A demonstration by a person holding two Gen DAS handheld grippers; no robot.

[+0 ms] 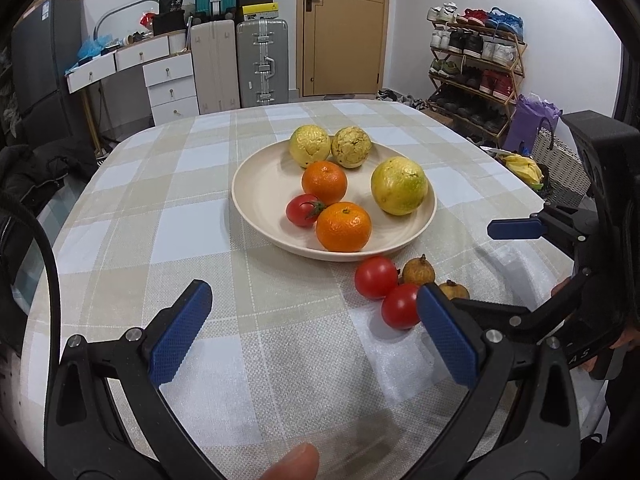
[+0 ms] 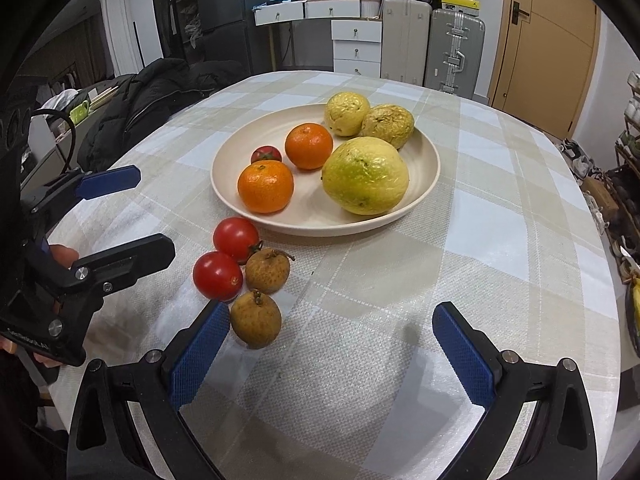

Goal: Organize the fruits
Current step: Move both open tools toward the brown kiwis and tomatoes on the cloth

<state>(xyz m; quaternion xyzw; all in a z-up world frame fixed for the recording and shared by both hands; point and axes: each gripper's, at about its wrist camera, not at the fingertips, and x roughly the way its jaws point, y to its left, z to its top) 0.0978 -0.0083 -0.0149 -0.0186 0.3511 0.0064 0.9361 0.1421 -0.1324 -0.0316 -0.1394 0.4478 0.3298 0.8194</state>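
Closest to the right hand-held gripper (image 2: pixel 326 344), wide open and empty, is a small brown rough-skinned longan (image 2: pixel 256 318), practically touching its left finger. A second longan (image 2: pixel 267 271) and two red cherry tomatoes (image 2: pixel 218 275) sit bunched together on the checked-cloth desk (image 2: pixel 480 280), just near of the cream round plate (image 2: pixel 424 152) holding the oranges and yellow fruit. The left hand-held gripper (image 1: pixel 316 332) is gaping and empty too. I'd shift left to centre on that near longan, close gently so it doesn't roll into the tomatoes, then drop it in the plate's bare near-left patch.
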